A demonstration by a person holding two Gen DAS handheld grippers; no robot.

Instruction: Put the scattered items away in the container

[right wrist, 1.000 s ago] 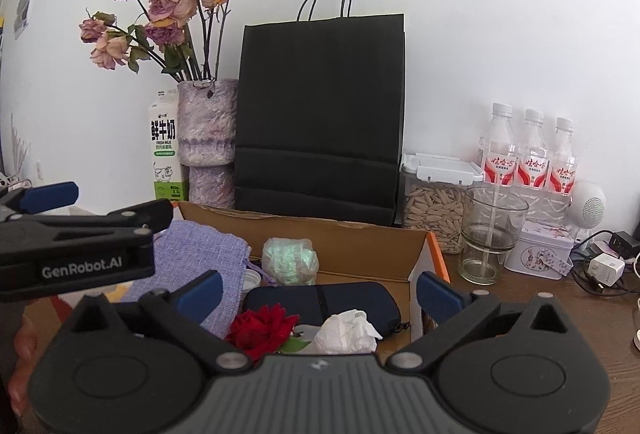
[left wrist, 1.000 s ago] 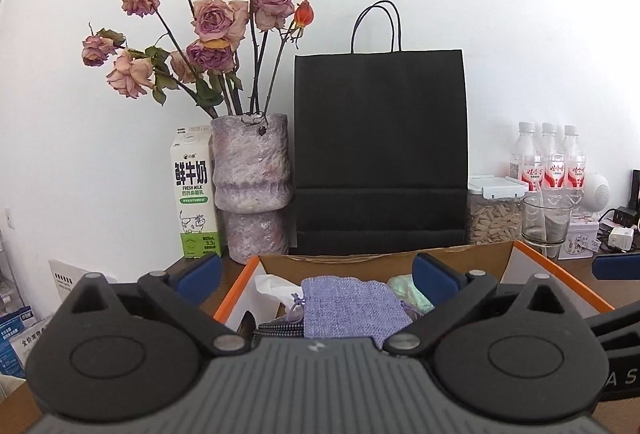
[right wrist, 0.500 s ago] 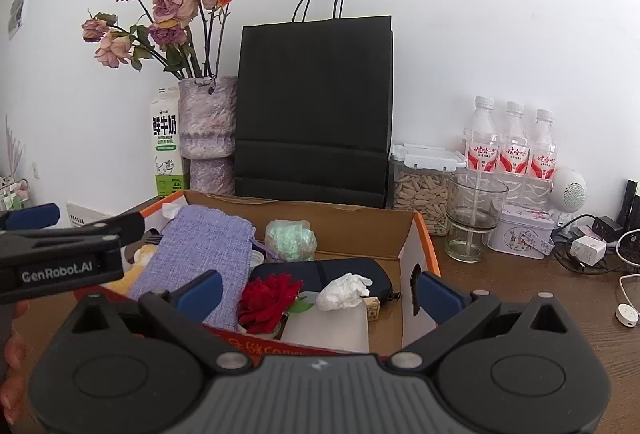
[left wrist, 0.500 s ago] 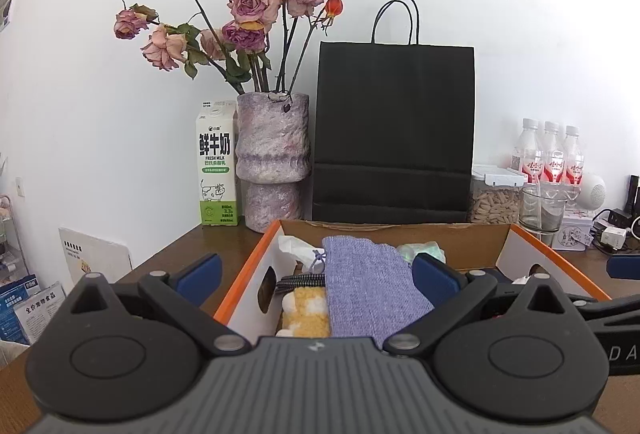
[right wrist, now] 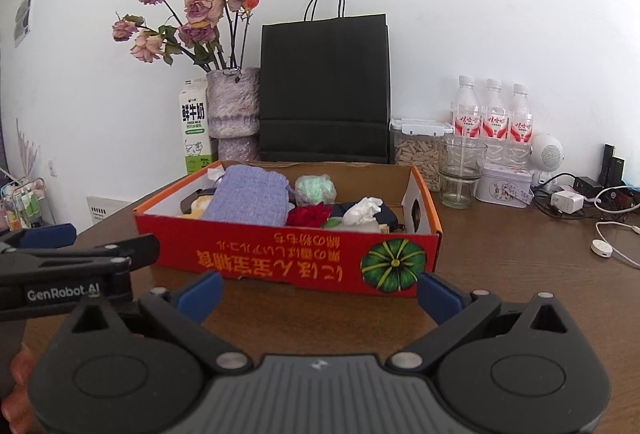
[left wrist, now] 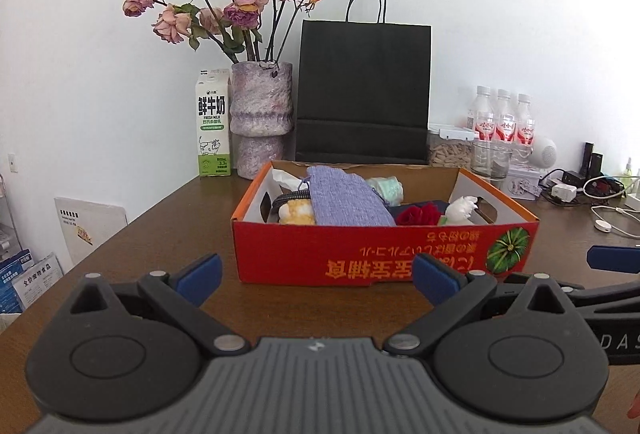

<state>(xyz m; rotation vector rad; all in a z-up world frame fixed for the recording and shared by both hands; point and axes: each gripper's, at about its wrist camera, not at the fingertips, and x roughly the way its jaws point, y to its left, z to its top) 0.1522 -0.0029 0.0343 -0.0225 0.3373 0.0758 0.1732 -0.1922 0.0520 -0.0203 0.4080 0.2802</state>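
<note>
A red cardboard box (left wrist: 384, 254) (right wrist: 288, 260) with a pumpkin print stands on the brown table. Inside lie a lilac knitted pouch (left wrist: 346, 201) (right wrist: 250, 199), a red rose (left wrist: 418, 214) (right wrist: 310, 214), a crumpled white tissue (left wrist: 462, 205) (right wrist: 362, 210), a pale green bundle (left wrist: 388, 187) (right wrist: 316, 189), a yellow plush item (left wrist: 296, 213) and a dark case (right wrist: 386, 213). My left gripper (left wrist: 316, 276) is open and empty, held back in front of the box. My right gripper (right wrist: 318, 290) is likewise open and empty before the box's front wall.
Behind the box stand a milk carton (left wrist: 213, 127), a vase of dried roses (left wrist: 262, 121), a black paper bag (left wrist: 364, 93), a seed jar (right wrist: 416, 149), a glass (right wrist: 460, 171), three bottles (right wrist: 494, 117) and a tin (right wrist: 506, 185). Cables and chargers (right wrist: 592, 201) lie at right.
Both grippers have drawn back from over the box toward the table's near side; the box's whole front wall now shows. Both stay open and empty.
</note>
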